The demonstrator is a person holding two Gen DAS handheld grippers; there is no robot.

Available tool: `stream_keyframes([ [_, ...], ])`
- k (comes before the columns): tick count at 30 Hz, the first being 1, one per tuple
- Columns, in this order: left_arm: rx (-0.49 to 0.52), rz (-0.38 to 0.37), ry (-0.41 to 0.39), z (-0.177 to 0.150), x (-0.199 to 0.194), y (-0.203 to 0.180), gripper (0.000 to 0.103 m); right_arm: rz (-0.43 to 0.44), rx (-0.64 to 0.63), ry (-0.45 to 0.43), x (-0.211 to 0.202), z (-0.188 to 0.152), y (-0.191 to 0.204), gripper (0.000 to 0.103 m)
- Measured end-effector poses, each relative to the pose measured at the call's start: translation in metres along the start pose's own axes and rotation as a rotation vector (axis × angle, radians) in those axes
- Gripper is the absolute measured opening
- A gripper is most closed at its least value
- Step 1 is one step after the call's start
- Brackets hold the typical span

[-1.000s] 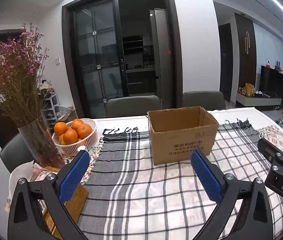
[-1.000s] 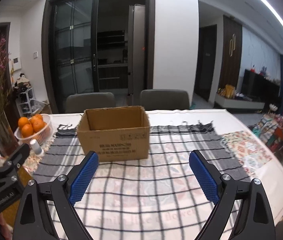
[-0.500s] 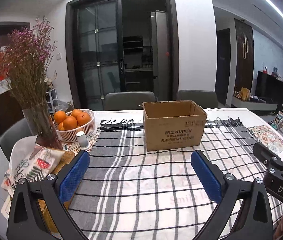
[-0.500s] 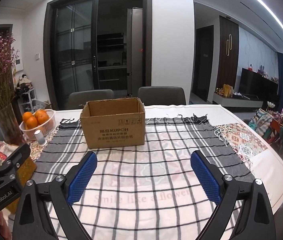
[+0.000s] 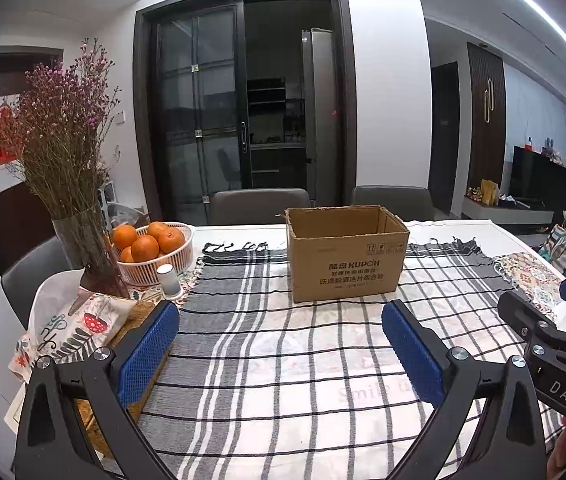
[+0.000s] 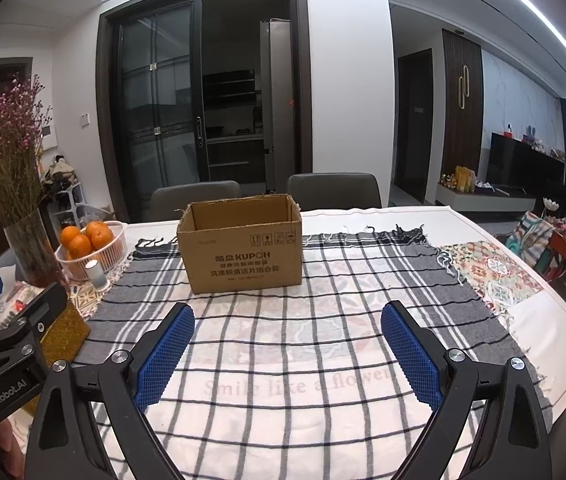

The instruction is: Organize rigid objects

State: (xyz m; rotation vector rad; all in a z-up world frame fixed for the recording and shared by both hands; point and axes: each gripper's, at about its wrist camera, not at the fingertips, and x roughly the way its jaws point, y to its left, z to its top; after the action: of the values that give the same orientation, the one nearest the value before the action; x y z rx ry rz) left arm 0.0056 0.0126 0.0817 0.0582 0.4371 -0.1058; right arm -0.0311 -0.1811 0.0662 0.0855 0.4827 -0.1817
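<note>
The left gripper (image 5: 281, 344) and the right gripper (image 6: 287, 342) both hang with blue pads spread wide, holding nothing, low in their frames over the black-and-white checked tablecloth (image 6: 323, 320). Beyond them, at frame centre, stands the open brown cardboard box (image 6: 243, 256), seemingly empty. At the left edge of the left view a small white cylindrical bottle (image 5: 169, 276) stands just beside the white basket of oranges (image 5: 151, 252). Probably the first pick: approach it level, pads straddling its body, and avoid the glass vase of dried flowers (image 5: 87, 248).

Both grippers are black plastic frames with silver screws. The left gripper (image 5: 281, 354) and right gripper (image 6: 287, 354) carry blue cross-hatched fingers (image 6: 165, 350). White lettering reads "DAS" and "GenRobot.AI".
</note>
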Motion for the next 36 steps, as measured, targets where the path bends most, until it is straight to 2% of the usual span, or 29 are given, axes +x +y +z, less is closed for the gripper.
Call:
stream_keyframes([
  [36,-0.005,0.01,-0.02,-0.0003,-0.0056,0.0026,0.103,0.009,0.002,-0.013,-0.0037,0.0012,-0.0017,0.096],
])
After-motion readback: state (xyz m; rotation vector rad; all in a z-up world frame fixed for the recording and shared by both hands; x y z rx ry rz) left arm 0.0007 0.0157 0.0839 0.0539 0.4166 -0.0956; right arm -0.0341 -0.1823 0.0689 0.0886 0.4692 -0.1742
